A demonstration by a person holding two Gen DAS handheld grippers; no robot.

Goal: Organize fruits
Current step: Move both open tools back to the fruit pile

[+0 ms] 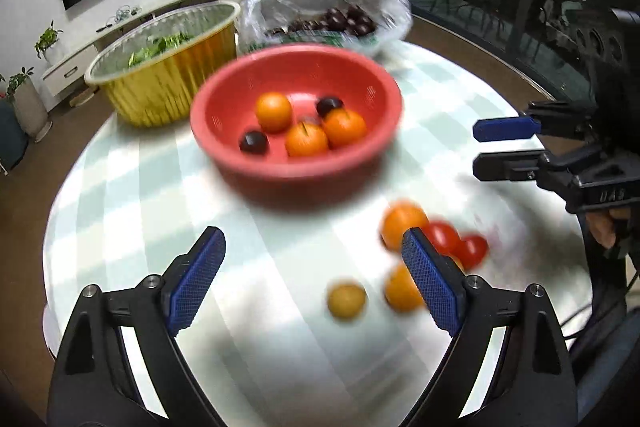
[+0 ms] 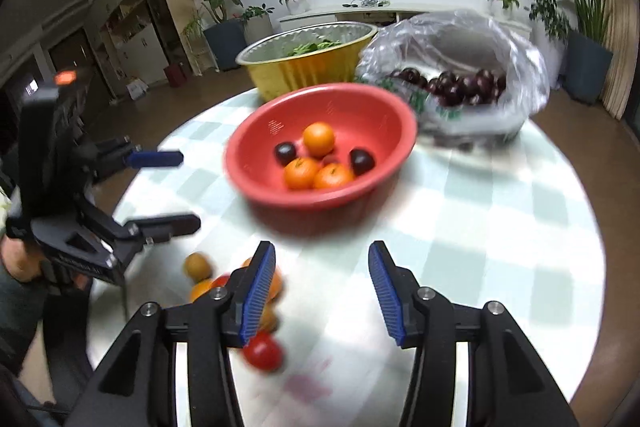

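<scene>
Now, red bowl (image 1: 296, 115) beyond open left tongs (image 1: 314, 277)

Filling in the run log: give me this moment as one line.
left gripper: open, empty | right gripper: open, empty | red bowl: oranges, dark plums | loose fruit: on table

The round table with the pale green checked cloth (image 2: 500, 227) lies bare on its right half, giving open passage toward the red plastic bowl (image 2: 320, 195), whose mouth is unobstructed from above. Behind the bowl, the gold foil tub (image 2: 304, 67) and the crumpled clear plastic bag of dark plums (image 2: 460, 67) block the far edge. A loose cluster of oranges and red tomatoes (image 1: 432, 255) crowds the near cloth.
</scene>
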